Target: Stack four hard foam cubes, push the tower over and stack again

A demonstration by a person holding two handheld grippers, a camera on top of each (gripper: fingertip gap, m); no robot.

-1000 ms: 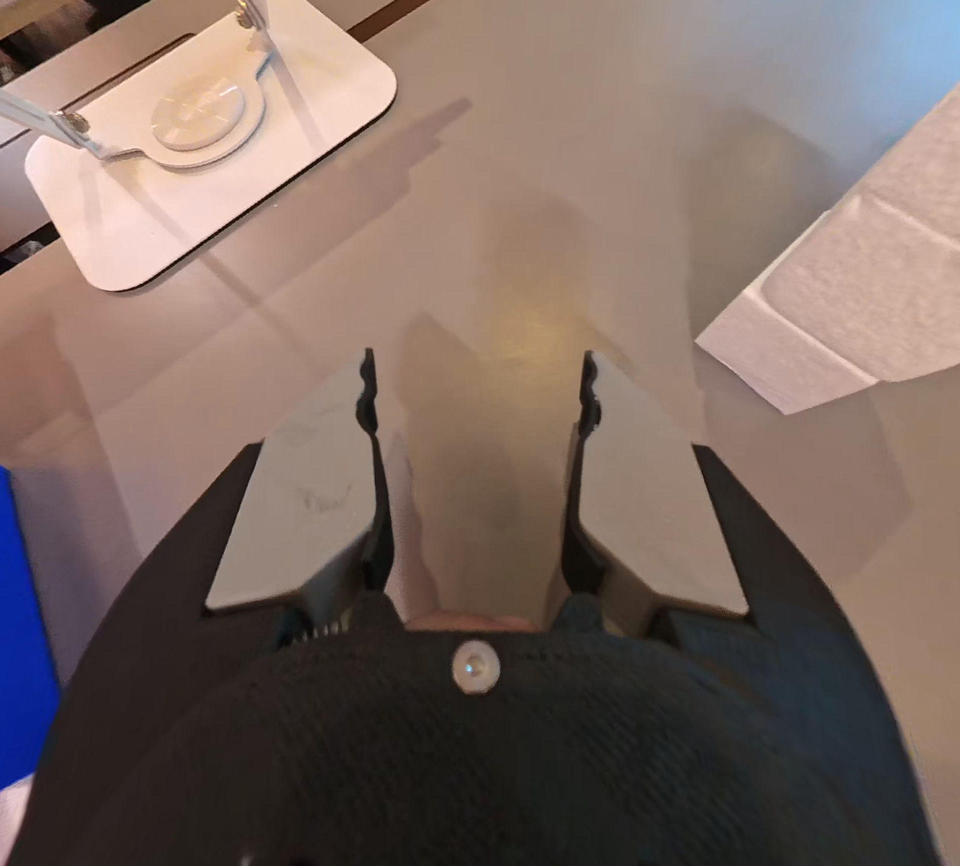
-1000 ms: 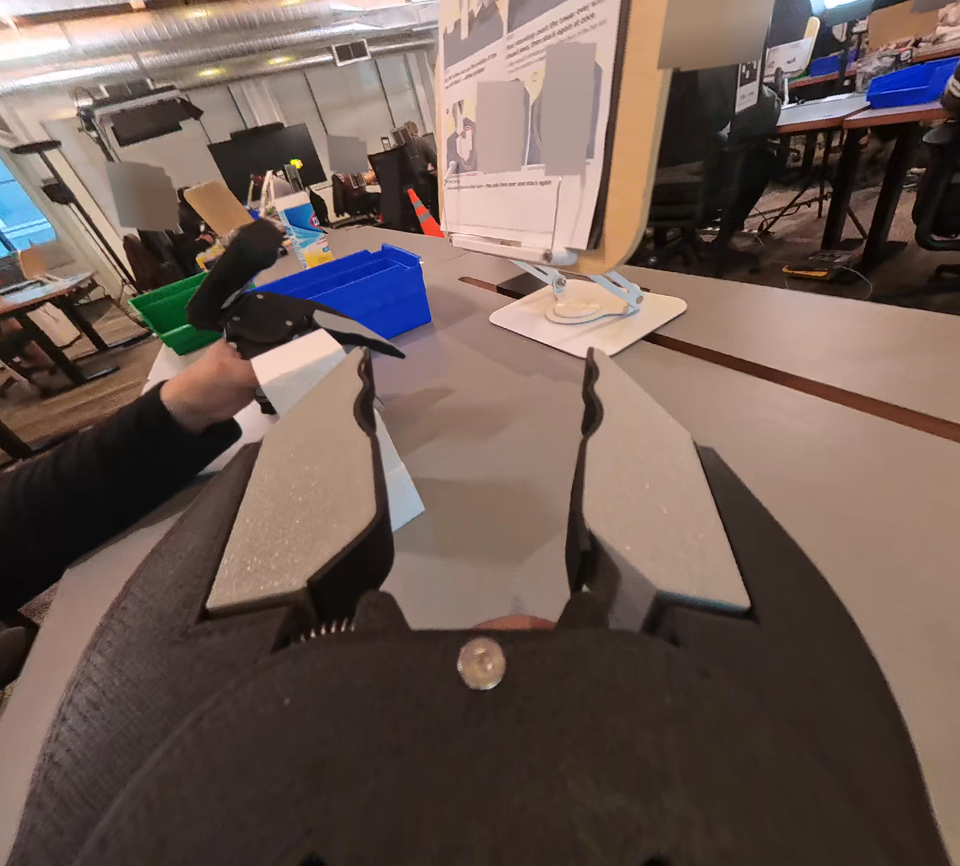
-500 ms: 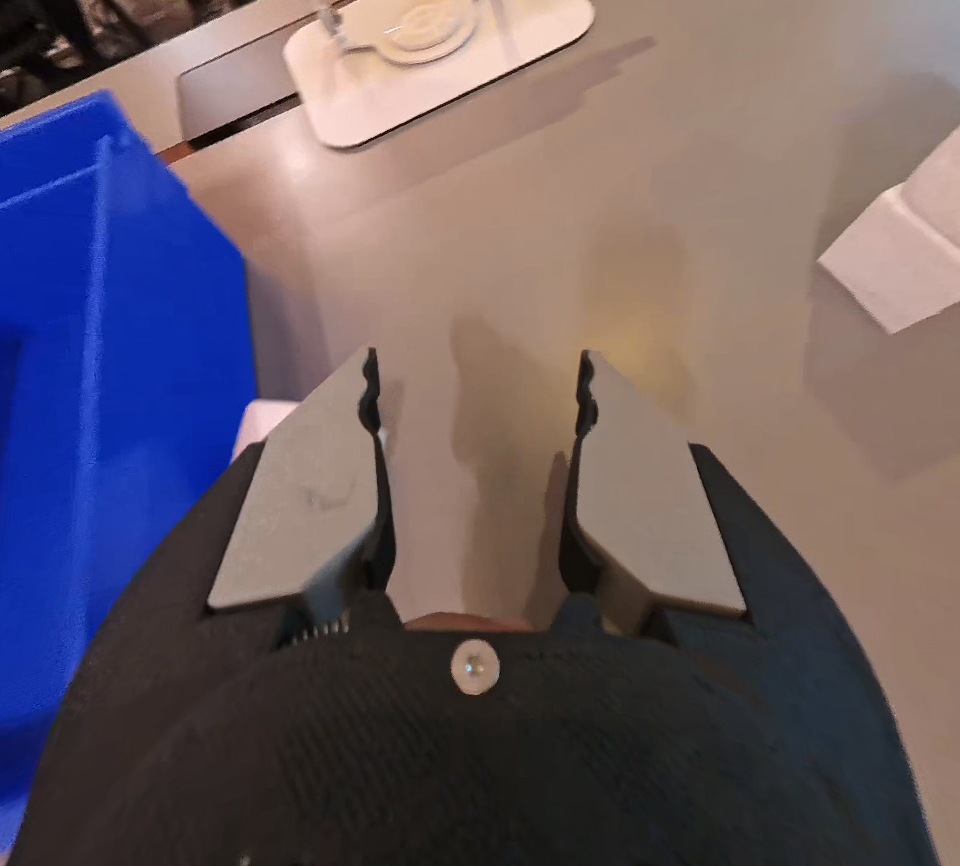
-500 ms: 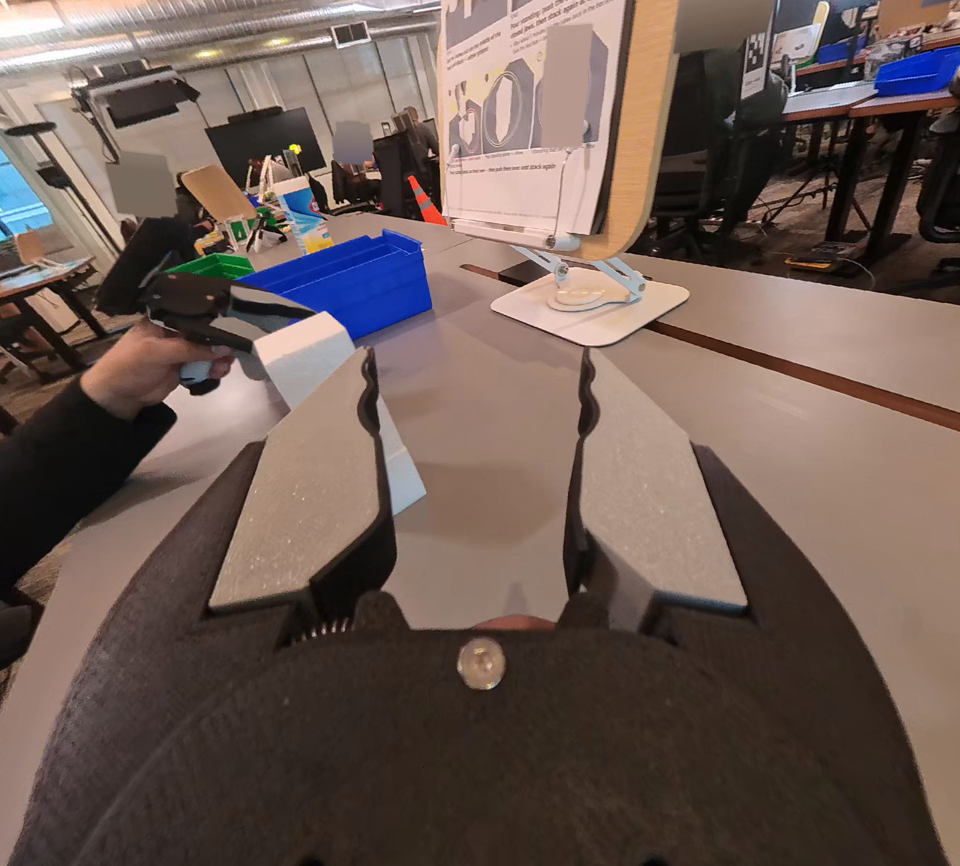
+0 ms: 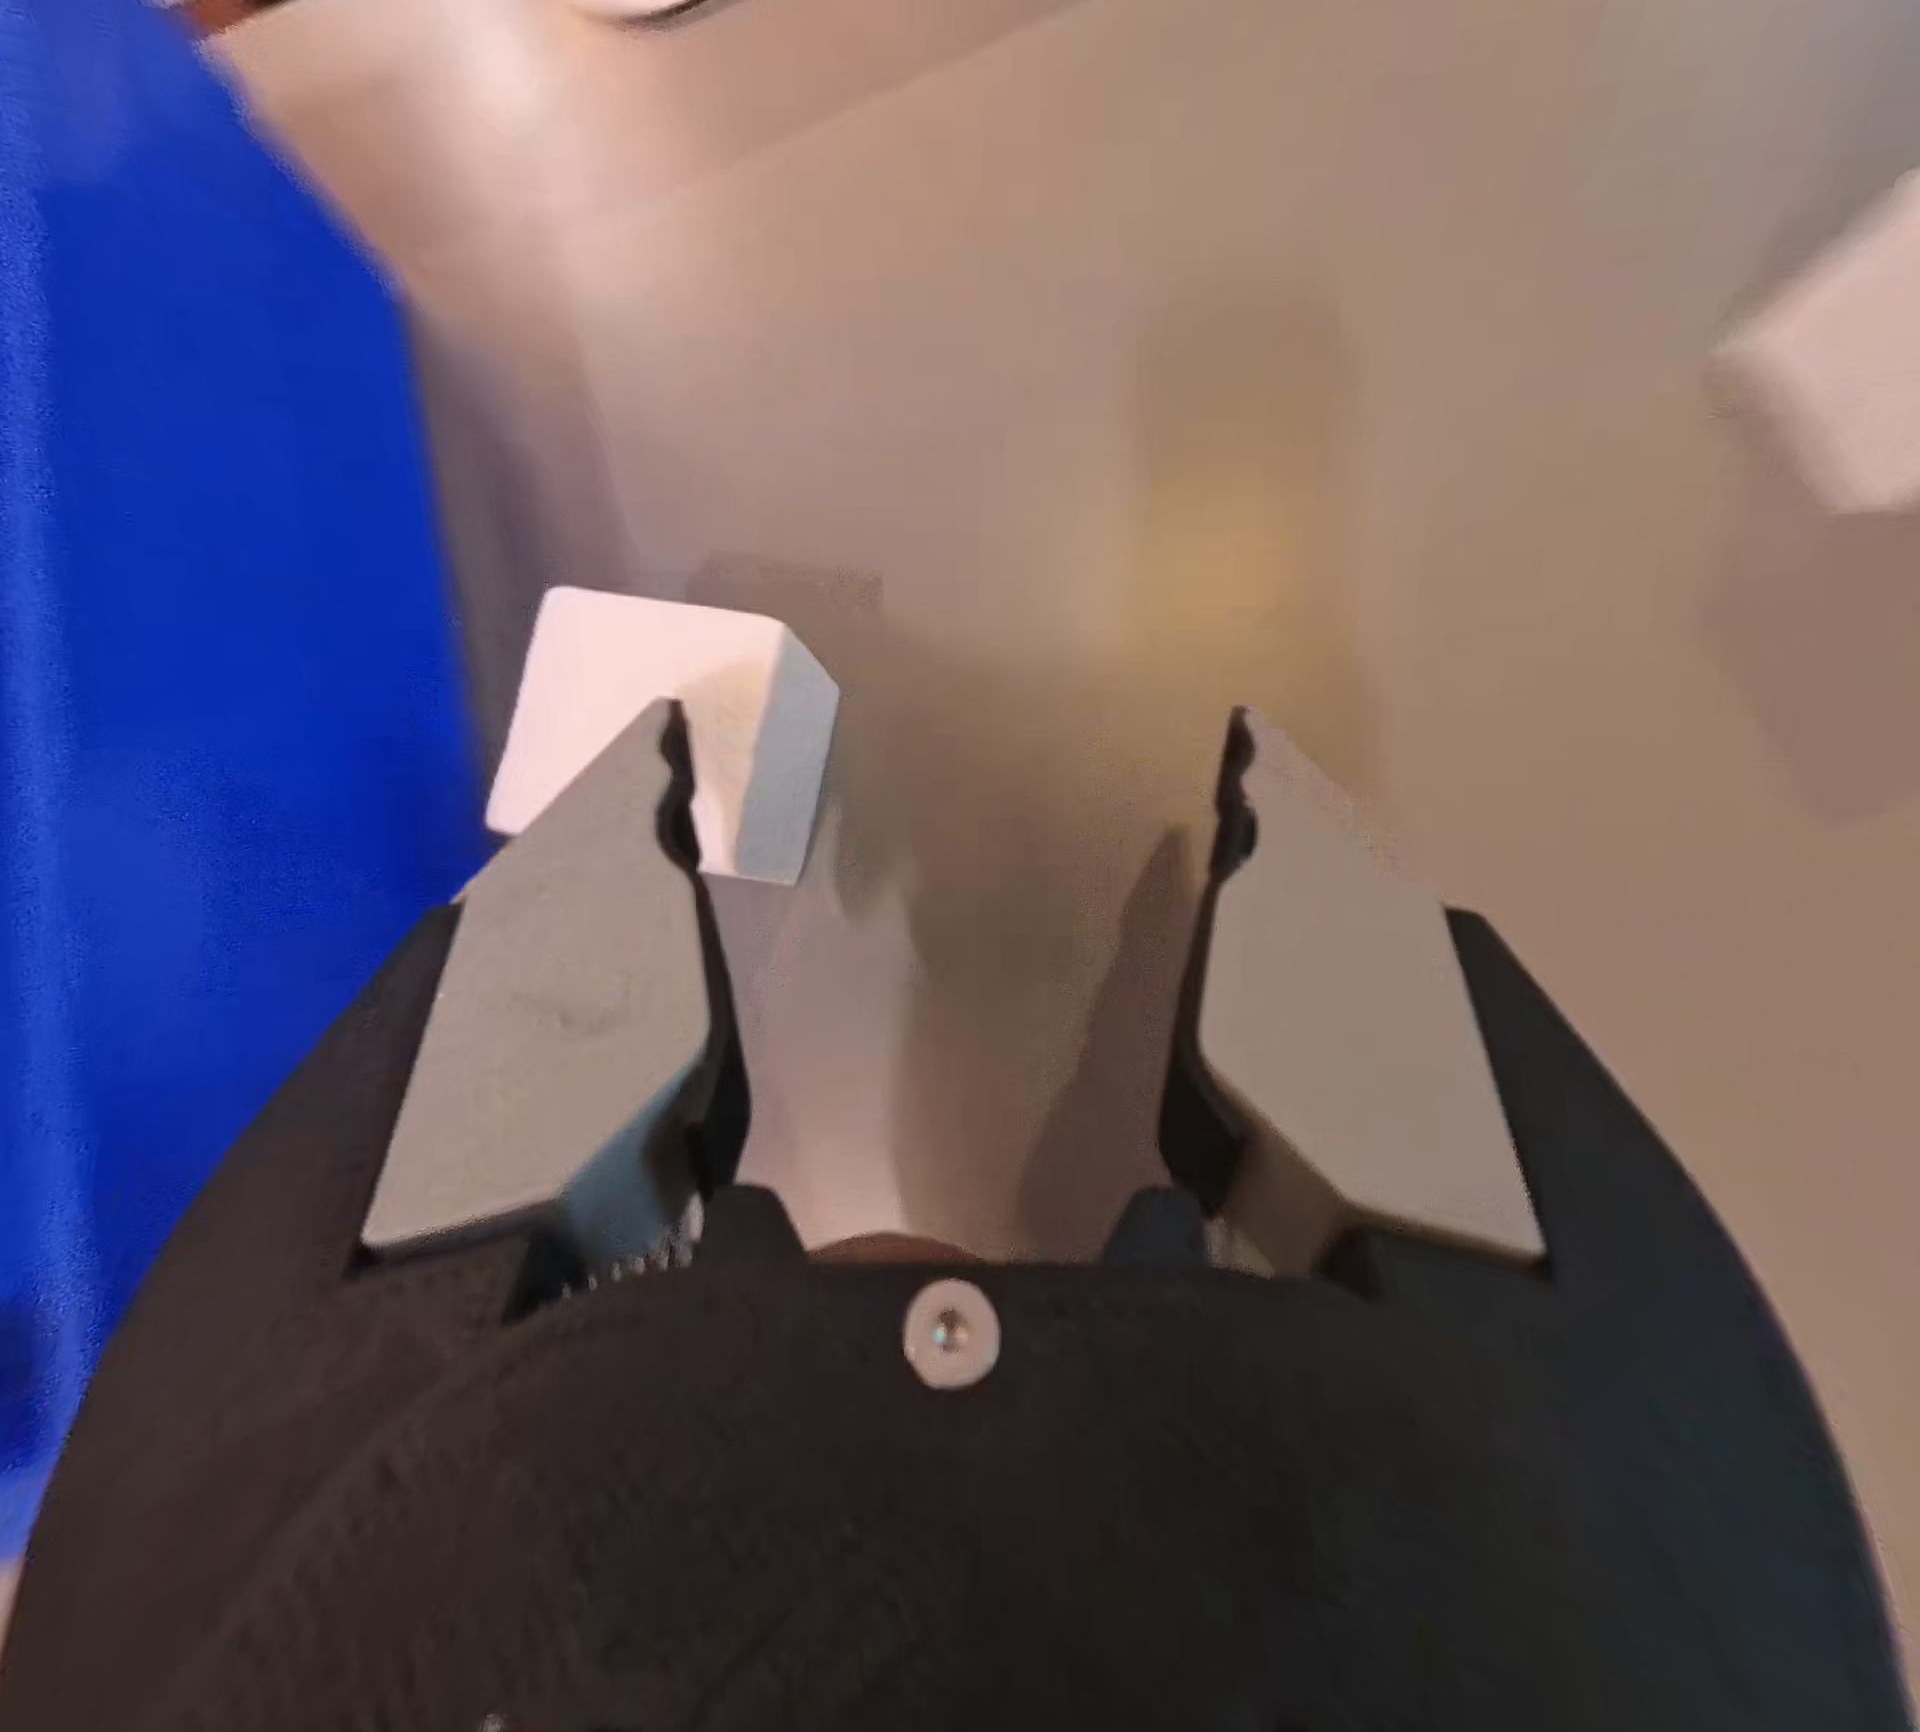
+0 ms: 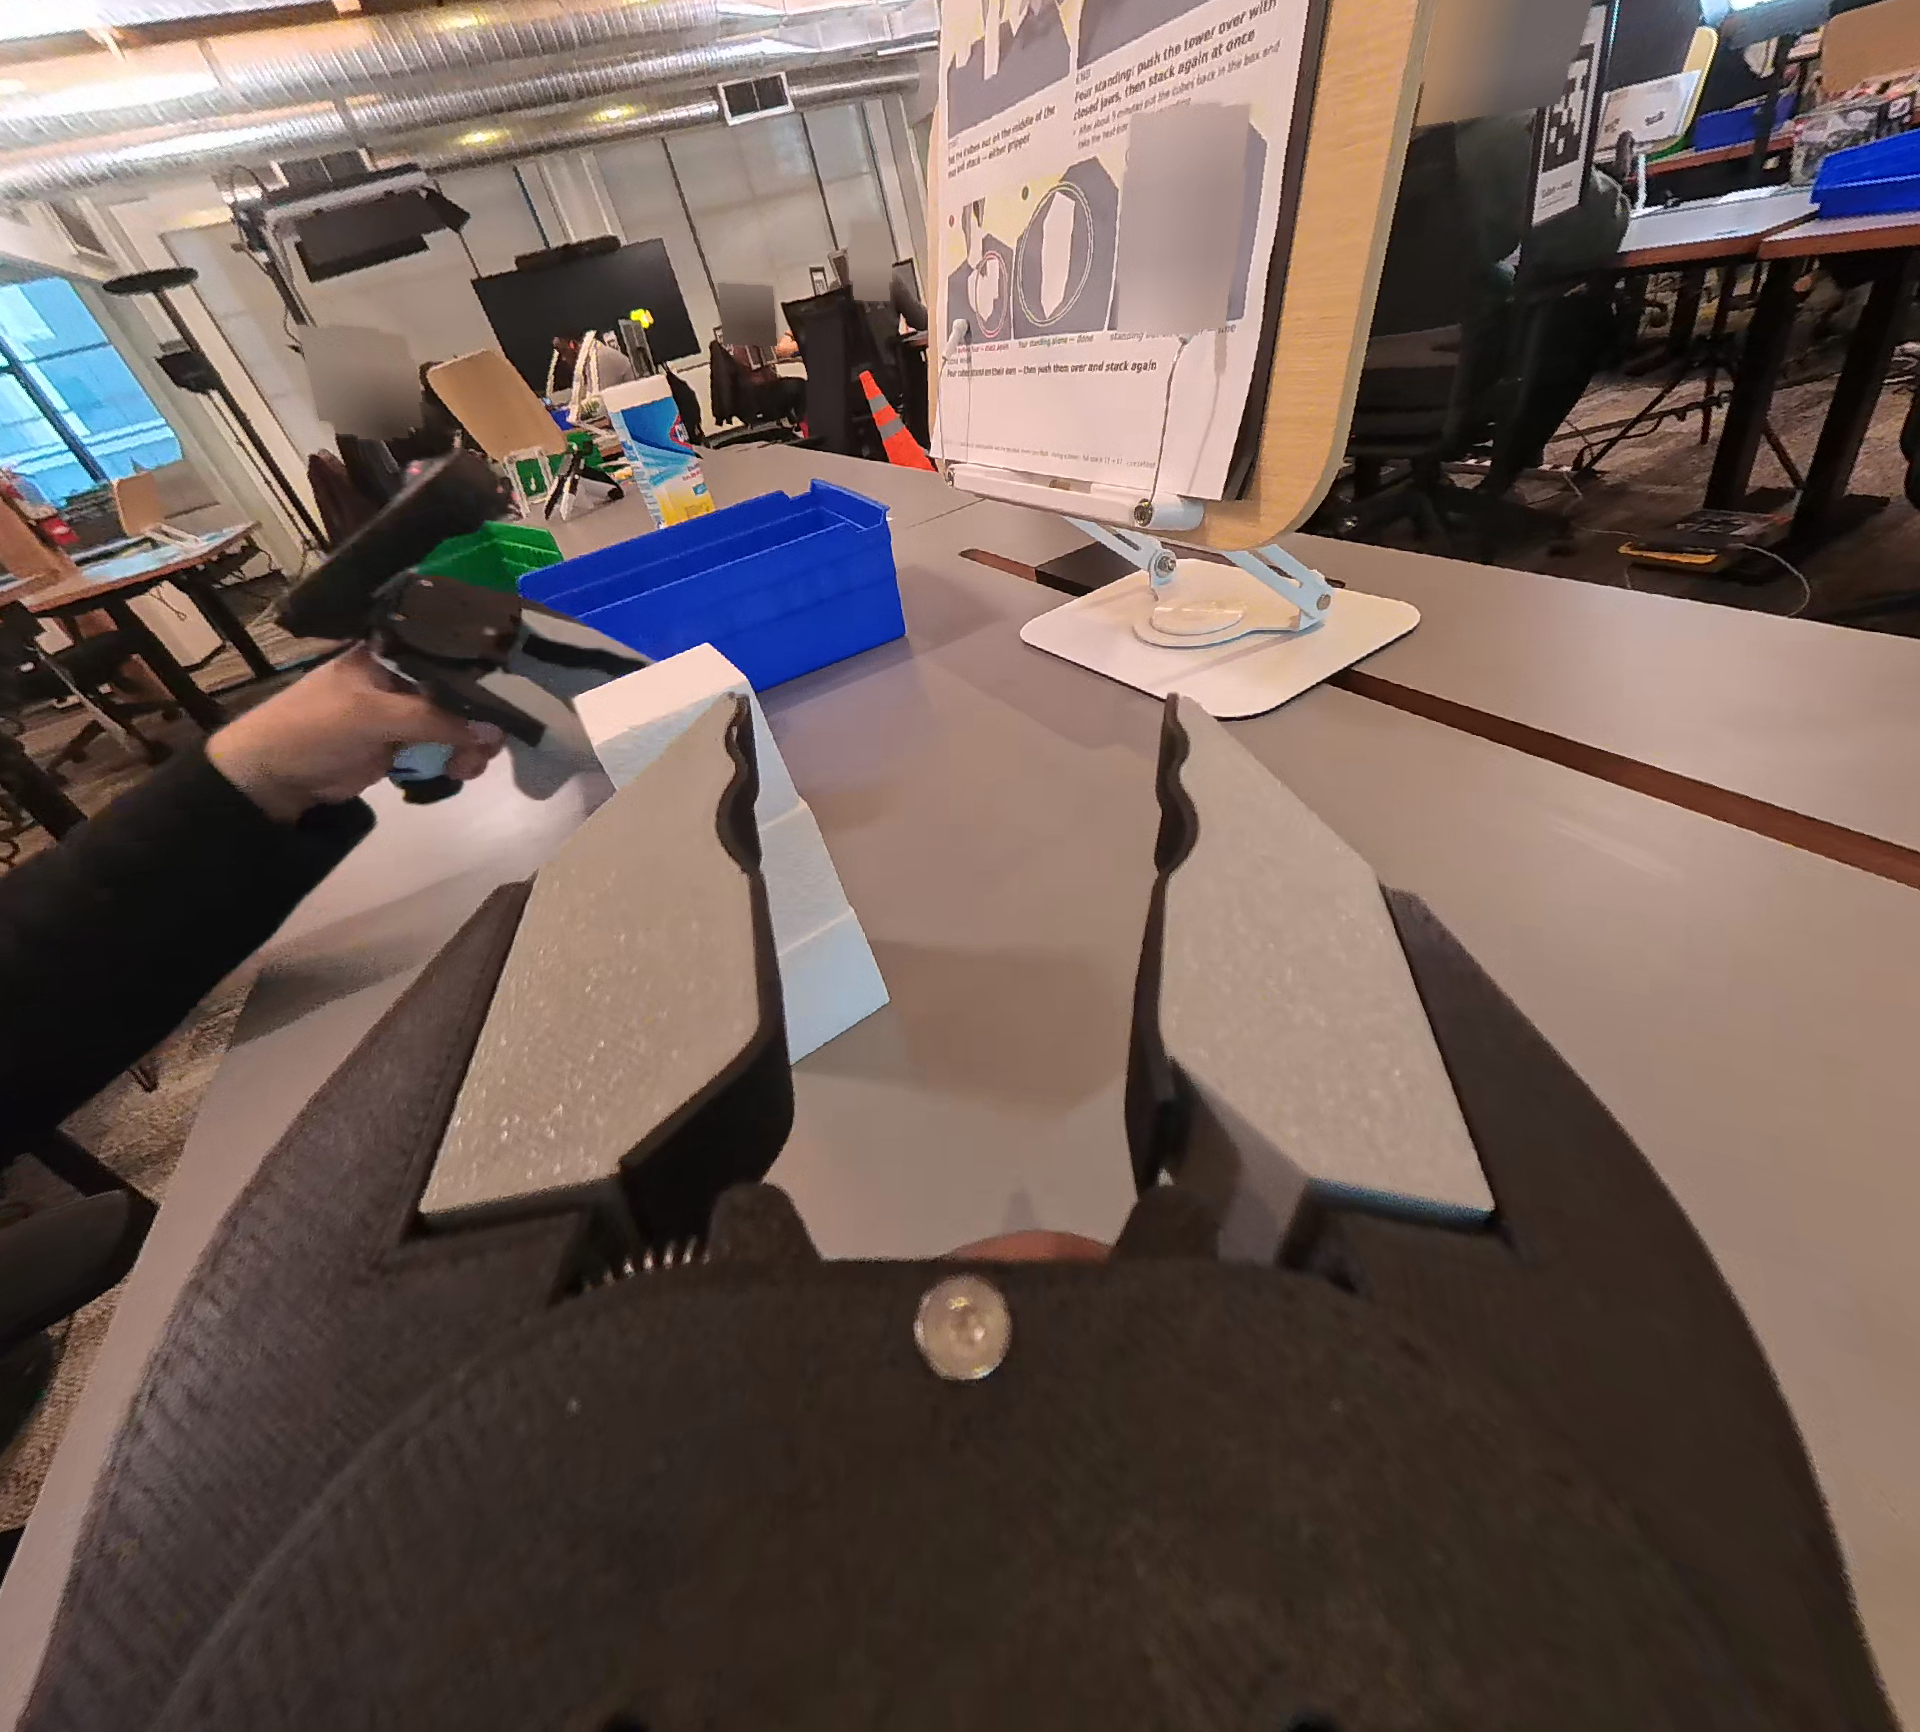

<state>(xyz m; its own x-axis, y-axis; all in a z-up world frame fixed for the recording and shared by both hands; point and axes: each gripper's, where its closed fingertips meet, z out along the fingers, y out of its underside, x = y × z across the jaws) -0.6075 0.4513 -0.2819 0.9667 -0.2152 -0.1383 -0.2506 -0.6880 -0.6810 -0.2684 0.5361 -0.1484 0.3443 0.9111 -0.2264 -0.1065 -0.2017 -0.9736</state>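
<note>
Landmark: the blue bin (image 5: 187, 643) served as reference; the loose white foam cube (image 5: 665, 726) lay on the grey table (image 5: 1039, 332) just beside it, on the side toward the stack.
Left gripper (image 5: 951, 778): released, jaws wide apart, nothing between them; the cube sat under its left finger, not centred.
Right gripper (image 6: 951, 789): also released and empty, hovering low, well apart from the bin.
Stack: the white foam stack (image 6: 790, 882) stood between the bin and the right gripper.
Step in hand: likely fetching the loose cube.
Doing it well: shift toward the bin until the cube sits midway between the jaws, square to two flat faces, then clench gently.
Hard to make out: the left view was motion-blurred; the stack's cube count was hidden behind the right gripper's finger, and only a corner showed in the left view.
</note>
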